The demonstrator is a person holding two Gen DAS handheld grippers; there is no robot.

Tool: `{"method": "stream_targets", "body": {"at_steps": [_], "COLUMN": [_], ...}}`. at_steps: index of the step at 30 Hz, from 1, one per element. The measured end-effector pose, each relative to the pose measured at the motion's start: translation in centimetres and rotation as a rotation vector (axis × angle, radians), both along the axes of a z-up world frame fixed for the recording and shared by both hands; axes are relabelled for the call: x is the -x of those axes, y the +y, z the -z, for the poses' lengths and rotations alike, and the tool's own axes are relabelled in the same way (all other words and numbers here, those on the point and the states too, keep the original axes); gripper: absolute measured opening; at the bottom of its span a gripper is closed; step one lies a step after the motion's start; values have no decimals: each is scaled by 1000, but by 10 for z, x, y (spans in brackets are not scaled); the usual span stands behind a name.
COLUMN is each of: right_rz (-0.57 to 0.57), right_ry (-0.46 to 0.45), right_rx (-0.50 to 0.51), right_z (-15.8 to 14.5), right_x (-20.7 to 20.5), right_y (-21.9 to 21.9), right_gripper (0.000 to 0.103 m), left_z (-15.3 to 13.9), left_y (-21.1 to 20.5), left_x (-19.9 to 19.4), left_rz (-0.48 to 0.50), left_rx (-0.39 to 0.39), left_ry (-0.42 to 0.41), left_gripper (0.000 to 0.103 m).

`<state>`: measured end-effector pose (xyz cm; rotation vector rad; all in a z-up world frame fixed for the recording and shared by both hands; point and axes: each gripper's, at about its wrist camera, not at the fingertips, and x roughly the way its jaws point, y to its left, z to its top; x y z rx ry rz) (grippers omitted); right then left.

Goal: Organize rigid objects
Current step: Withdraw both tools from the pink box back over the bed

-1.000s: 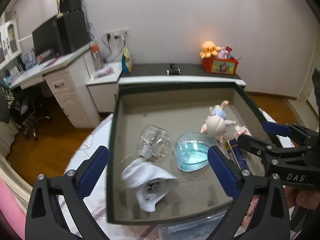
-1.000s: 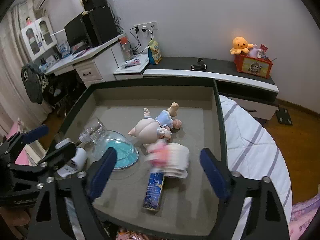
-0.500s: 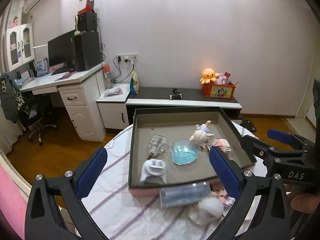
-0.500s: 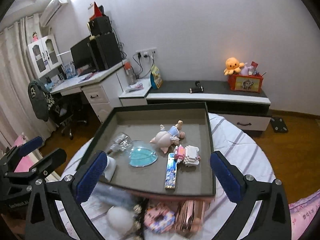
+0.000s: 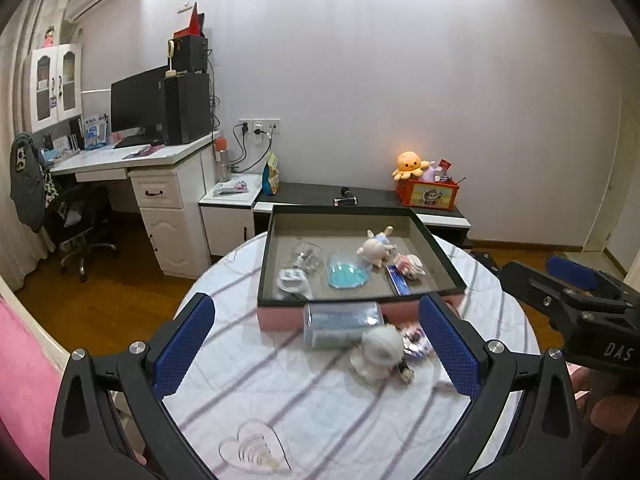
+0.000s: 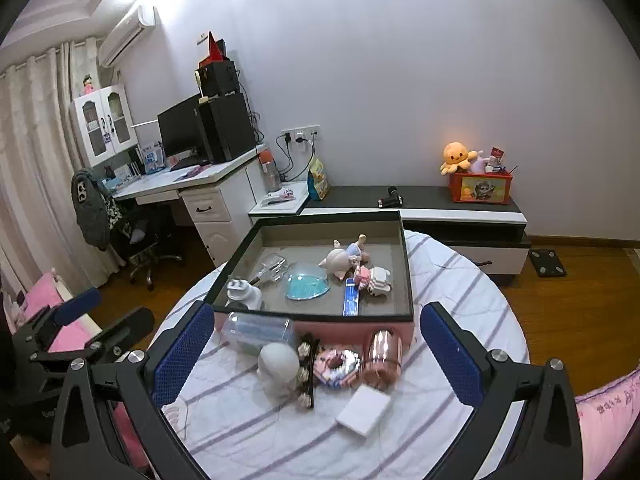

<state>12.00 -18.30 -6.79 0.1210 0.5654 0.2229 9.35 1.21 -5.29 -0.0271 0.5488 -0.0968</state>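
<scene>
Holding both the left gripper [image 5: 316,344] and right gripper [image 6: 316,356] wide and empty, you frame the loose clutter between the jaws, with the sorted tray [image 6: 406,264] just beyond them.

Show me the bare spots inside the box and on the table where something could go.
In the box, the far strip behind the doll and the right front corner beside the blue stick are bare. On the table, the right side and near edge are free. Crowded: just before the box, around the white figure and white block.
</scene>
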Motion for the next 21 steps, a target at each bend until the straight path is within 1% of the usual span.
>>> {"method": "stream_targets", "body": {"at_steps": [4, 9, 21], "right_rz": [4, 7, 21], "right_ry": [-6, 2, 25], "right_rx": [2, -7, -18], "right_z": [4, 12, 25], "right_x": [18, 30, 36], "right_y": [-4, -10, -18], "right_gripper": [103, 103, 103], "left_z": [9, 18, 29], "left_y": [-3, -6, -5], "left_x": [16, 23, 28], "left_rz": [6, 5, -2], "left_rx": [-2, -1, -1], "left_ry": [14, 31, 57], "left_gripper": [103, 103, 103]}}
